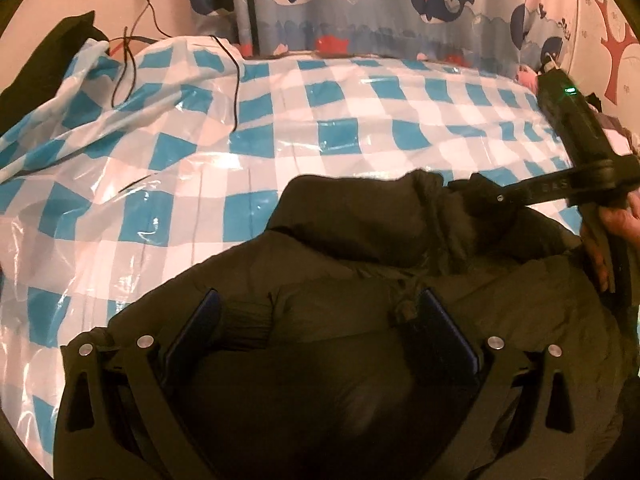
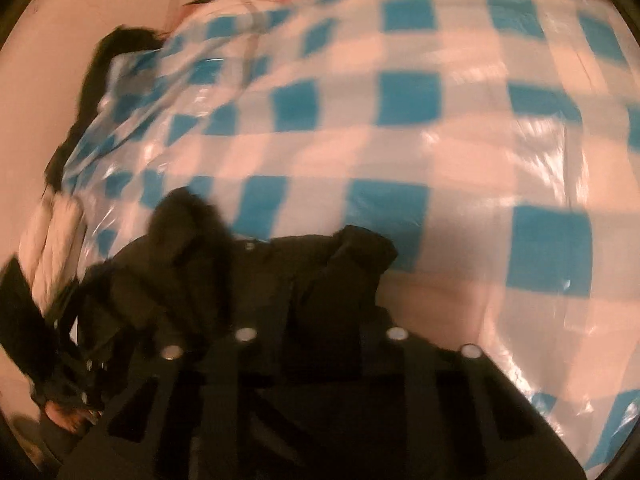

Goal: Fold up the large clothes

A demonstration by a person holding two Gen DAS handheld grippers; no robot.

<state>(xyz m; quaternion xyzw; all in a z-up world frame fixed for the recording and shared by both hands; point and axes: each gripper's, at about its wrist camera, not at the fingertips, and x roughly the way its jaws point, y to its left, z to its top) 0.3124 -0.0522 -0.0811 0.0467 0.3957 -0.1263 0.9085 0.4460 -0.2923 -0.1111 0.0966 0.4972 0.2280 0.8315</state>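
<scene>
Two grippers are in my hands, above one big dark jacket (image 1: 360, 280) that lies on a bed cover (image 1: 280, 120) with blue and white squares. In my left camera the jacket stretches across the picture from lower left to right, and its collar end (image 1: 420, 188) points away from me, toward a curtain (image 1: 400, 0) with whales. My left gripper (image 1: 320, 328) stands wide open over the padded cloth; between its fingers (image 1: 200, 320) the jacket lies, but they do not press it. At the right, my right gripper (image 1: 476, 188) bites on the collar edge. Some pale letters are on its arm, too blurred for reading. In my right camera, which is blurred, that gripper (image 2: 316, 276) has its jaws nearly together on a fold of the jacket (image 2: 352, 256).
</scene>
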